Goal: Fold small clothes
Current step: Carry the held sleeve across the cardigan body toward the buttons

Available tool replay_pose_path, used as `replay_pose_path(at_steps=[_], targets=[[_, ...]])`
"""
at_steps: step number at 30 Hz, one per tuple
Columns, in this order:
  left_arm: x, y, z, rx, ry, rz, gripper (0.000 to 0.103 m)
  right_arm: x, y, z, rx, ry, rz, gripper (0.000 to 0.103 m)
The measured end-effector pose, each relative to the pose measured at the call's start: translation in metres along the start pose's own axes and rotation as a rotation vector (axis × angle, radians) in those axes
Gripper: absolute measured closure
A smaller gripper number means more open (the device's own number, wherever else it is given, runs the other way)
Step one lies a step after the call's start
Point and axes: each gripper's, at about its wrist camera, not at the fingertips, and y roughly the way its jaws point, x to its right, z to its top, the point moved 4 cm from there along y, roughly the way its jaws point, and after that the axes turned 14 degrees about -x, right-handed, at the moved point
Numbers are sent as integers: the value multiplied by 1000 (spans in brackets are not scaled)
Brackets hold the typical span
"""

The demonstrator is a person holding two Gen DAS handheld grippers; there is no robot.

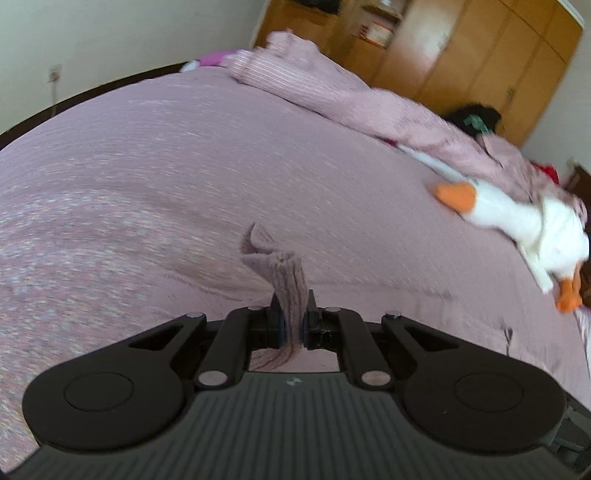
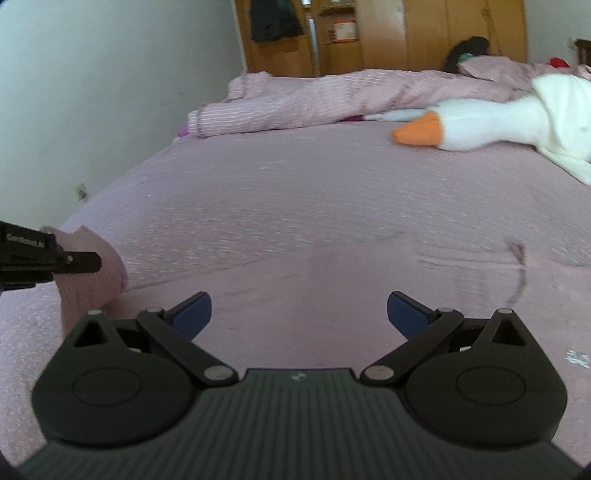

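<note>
A: Left gripper (image 1: 291, 317), state?

B: Jaws pinched tight on a small mauve ribbed garment (image 1: 286, 280). Cloth stands up between the pads, top edge curling toward 11 o'clock; a tail of it hangs below the jaws. It looks lifted clear of the bed, though the frame is motion-blurred.

A: And from the right wrist view?

B: Same garment (image 2: 99, 280) at 9 o'clock, a rounded pink lump with the left gripper (image 2: 79, 263) reaching in from the frame edge across it. Its lower edge sits at or just above the bedspread (image 2: 295, 206); contact cannot be told.

A: Right gripper (image 2: 299, 314)?

B: Spread wide, blue pads (image 2: 406, 314) well apart, nothing between them. It hangs over bare bedspread, garment off to its 9 o'clock side, not touching.

A: Surroundings?

B: Pink quilt (image 2: 295, 99) bunched along the far side, 12 o'clock. White plush goose (image 2: 498, 118) with orange beak at 1 to 2 o'clock, lying against the quilt. Wooden wardrobe (image 2: 424, 33) behind the bed. Dark thread mark on the bedspread around 3 o'clock.
</note>
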Motion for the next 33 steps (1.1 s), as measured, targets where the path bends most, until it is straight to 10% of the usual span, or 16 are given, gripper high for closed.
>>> replay_pose_path(at_steps=[27,33], targets=[[279,70,-52,36,224,-15,94,258,-42,-88,14,399,19,0],[340,104,-86,4,273,-39,94,299,-34,-94,-100,360,-76,0]])
